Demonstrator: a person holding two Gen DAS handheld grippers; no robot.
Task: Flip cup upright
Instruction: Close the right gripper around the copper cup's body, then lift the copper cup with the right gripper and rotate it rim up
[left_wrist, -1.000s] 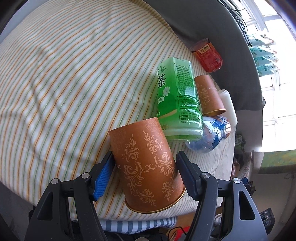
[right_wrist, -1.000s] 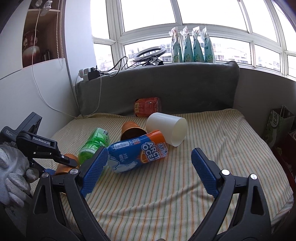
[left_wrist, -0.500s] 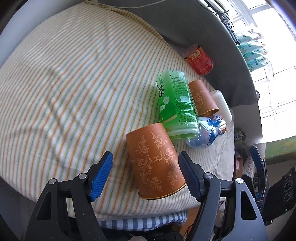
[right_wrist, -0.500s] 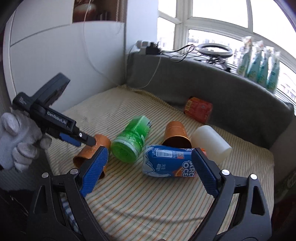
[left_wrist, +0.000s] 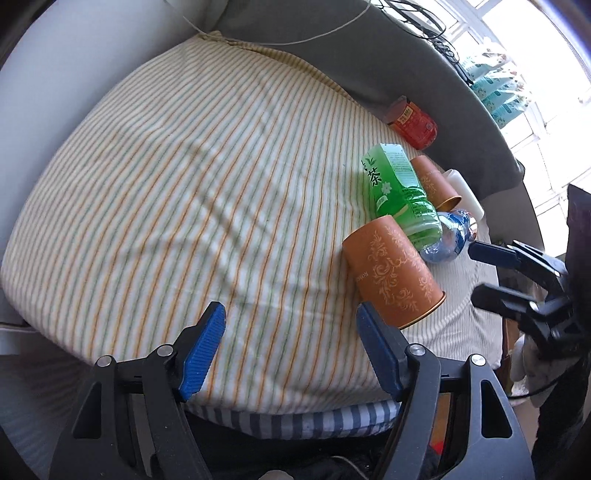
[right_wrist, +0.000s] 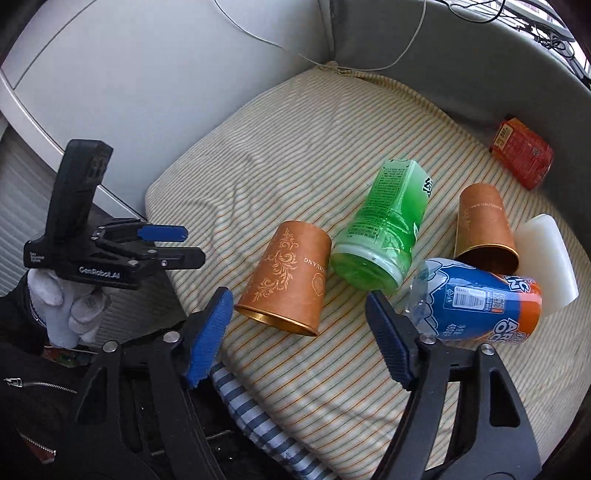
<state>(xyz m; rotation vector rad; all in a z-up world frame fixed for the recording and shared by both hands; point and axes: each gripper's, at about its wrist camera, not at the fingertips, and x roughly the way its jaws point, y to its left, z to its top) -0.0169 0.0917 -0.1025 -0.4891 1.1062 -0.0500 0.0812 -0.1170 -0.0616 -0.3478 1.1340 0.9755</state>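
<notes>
Nearest the front edge of the striped cushion (right_wrist: 295, 155) lies the brown cup (right_wrist: 286, 277) on its side, its gold-rimmed mouth turned toward that edge and its base pointing inward. Just behind it, touching or very nearly so, a green tea bottle (right_wrist: 384, 236) lies with its base toward the cup. To the right of that, a blue and orange bottle (right_wrist: 484, 302) lies across the cushion, with a second brown cup (right_wrist: 484, 225) and a white cup (right_wrist: 546, 258) tipped over close behind it. A red packet (right_wrist: 522, 157) rests at the far right edge against the grey backrest (right_wrist: 443, 48). The cushion covers a window seat, with a white wall panel (right_wrist: 147, 74) along its left edge and a thin white cable draped over the far corner. The right tool (right_wrist: 299, 332) is released, its blue-padded fingers wide apart, hovering at the front edge with the cup just ahead and between them, untouched. The left tool (left_wrist: 290, 347) is likewise released and empty; the cup sits ahead of its right finger, outside the gap.
</notes>
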